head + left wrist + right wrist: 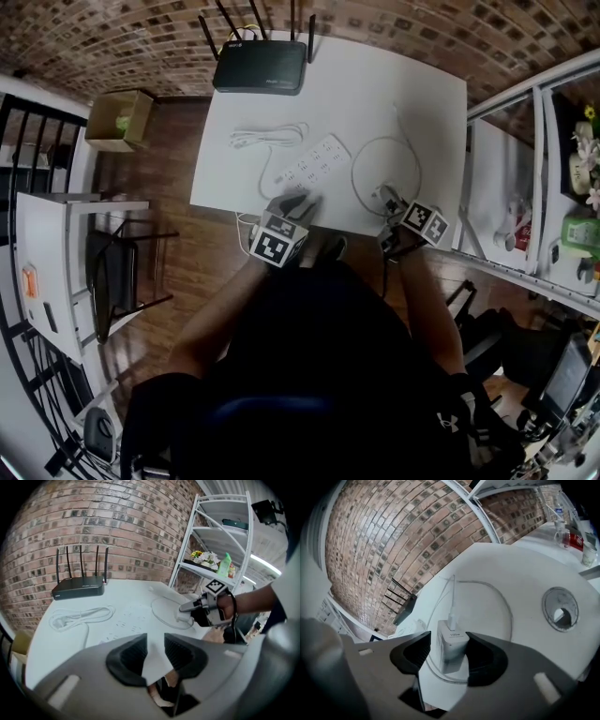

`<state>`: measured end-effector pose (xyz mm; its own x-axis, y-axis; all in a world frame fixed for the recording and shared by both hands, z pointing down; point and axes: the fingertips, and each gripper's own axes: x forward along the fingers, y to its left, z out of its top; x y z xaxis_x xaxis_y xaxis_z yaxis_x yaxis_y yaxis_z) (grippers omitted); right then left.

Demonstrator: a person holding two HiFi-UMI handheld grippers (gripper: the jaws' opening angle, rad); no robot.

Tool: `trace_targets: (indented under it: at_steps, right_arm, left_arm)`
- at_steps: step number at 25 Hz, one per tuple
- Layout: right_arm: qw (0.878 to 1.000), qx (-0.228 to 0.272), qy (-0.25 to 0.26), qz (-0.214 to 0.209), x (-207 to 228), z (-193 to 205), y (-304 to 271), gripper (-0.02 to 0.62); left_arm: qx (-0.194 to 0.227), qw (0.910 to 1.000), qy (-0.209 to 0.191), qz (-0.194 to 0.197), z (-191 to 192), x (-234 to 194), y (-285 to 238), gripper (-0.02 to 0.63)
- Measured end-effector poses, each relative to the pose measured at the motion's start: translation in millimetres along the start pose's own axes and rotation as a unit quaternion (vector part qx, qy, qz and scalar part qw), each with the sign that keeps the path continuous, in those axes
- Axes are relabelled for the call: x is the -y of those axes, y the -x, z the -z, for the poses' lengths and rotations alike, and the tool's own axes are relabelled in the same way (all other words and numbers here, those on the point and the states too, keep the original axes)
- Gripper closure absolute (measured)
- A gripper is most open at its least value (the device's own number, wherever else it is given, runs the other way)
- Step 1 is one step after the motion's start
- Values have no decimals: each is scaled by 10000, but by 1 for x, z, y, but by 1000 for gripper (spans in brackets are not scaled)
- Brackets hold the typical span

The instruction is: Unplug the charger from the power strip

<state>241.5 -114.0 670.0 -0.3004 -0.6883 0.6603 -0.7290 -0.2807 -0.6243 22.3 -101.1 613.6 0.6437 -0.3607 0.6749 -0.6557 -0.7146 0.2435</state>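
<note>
Right hand-held gripper (447, 649) is hovering low over the tabletop (412, 103), jaws standing open; white charger (452, 646) is lying flat between them, out of the power strip (314, 164) and well to its right; no pad is pressing it. Charger's cable (506, 602) is curling away in a wide loop. Left hand-held gripper (154, 651) is sitting at the strip's near end, jaws a narrow gap apart, white surface showing between; contact unclear. Black router (261, 67) is standing at the far edge.
</note>
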Motion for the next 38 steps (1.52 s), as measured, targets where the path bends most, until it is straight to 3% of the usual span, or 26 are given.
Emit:
trace_targets:
  at_steps: [9,14,19,23,28,32,38]
  right_arm:
    - [9975,229,318,581,13,-10,19,319]
    - [9968,405,481,486,1,-15,33,322]
    - [9951,667,727,25,-45,-21,57,346]
    - [9889,841,1098,-546,-104,-27,78,412]
    - [9743,948,1545,-1340,-172,-25,98,560]
    - [9588,1037,1928,-1808,-214,-23,111,583]
    - [9373,1119,2638,-1983,-249,-14,120,584]
  left_arm:
    - [148,9999,27,78,-9,-2,1,492]
    - [240,9996,56,144,-14,-1,5,492]
    - [446,9980,249,360,-37,9,25,492]
    - [956,9938,354,445,-72,12,53,492]
    - [1449,9867,447,589,-106,20,85,500]
    - [1819,9796,506,684,-130,27,108,504]
    - [2037,9742,540,803,-142,41,122,508]
